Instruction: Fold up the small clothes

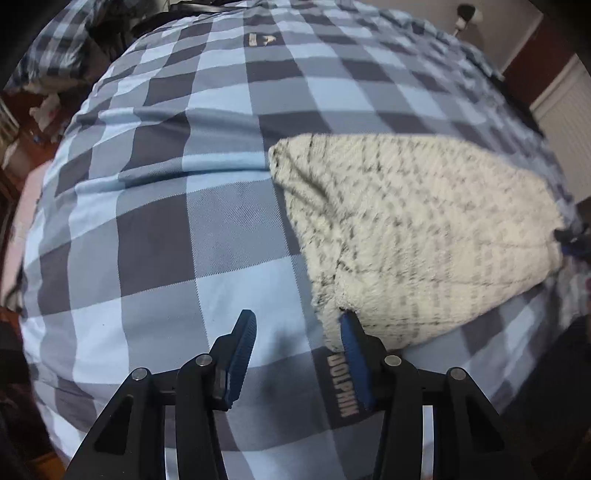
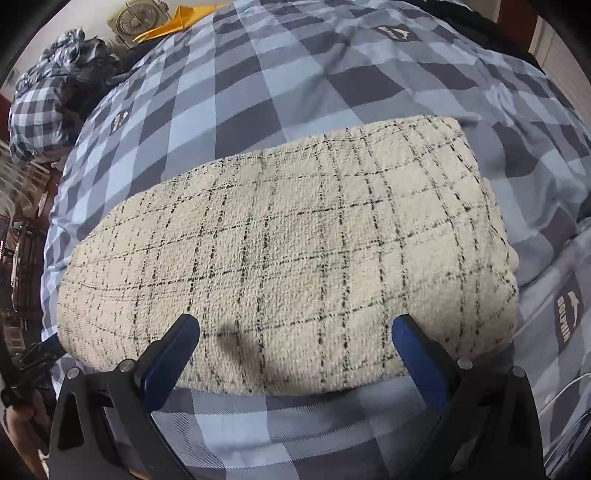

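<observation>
A cream fuzzy garment with thin black check lines lies folded flat on the blue and grey checked bedcover. In the left wrist view the garment lies to the right, and my left gripper is open, its right fingertip touching the garment's near corner. My right gripper is open wide just over the garment's near edge, holding nothing. The right gripper's tip shows at the garment's far right end in the left wrist view.
The bedcover fills both views. A pile of checked bedding sits at the bed's far left, with a fan and a yellow cloth behind it. A person's hand shows at lower left.
</observation>
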The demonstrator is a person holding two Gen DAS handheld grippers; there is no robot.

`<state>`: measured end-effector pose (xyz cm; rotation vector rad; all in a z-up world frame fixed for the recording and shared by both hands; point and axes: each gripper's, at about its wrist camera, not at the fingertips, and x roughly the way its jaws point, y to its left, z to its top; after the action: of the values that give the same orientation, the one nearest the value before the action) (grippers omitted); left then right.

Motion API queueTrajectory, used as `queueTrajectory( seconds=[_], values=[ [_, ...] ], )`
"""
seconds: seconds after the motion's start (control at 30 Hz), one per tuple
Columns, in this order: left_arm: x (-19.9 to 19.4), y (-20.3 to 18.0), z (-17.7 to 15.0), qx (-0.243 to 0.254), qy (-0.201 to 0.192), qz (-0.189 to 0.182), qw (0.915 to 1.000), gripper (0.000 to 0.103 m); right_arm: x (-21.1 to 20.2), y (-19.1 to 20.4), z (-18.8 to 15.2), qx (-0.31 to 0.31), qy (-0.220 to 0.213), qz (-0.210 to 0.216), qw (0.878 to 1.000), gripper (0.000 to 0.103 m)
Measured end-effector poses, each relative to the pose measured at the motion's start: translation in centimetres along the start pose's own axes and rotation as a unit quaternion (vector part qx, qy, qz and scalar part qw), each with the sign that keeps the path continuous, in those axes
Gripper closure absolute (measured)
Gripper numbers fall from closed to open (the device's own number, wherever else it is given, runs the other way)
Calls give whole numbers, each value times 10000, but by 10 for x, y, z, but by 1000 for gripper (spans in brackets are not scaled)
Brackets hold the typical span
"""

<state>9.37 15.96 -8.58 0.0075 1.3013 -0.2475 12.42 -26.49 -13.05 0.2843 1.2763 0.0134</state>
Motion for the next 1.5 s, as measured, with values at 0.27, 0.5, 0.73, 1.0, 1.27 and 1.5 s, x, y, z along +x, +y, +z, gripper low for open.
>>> queueTrajectory(
  seconds=[0.27, 0.5, 0.73, 1.0, 1.27, 1.5],
  values=[
    [1, -4, 7, -101, -128, -384, 9991, 57, 4, 7, -1, -95, 14, -81, 9999, 1],
    [10, -32, 7, 378, -76, -329, 9987, 79, 5, 9, -2, -165, 14, -190, 9997, 1],
    [5, -13, 1, -716, -2, -513, 9961, 87, 9, 9, 0, -198, 23, -244, 9995, 1],
    [0, 14, -13, -1842, -43, -444, 9819, 96, 16, 14, -4, -596, 101, -651, 9960, 1],
    [-40, 32, -20, -1858, -726, 1202, 9725, 98, -18, 28, -7, -887, -771, -1004, 9880, 1],
    [4, -81, 17, -320, -569, -261, 9975, 97, -5, 90, -22, -2356, -548, 113, 9702, 1]
  ],
)
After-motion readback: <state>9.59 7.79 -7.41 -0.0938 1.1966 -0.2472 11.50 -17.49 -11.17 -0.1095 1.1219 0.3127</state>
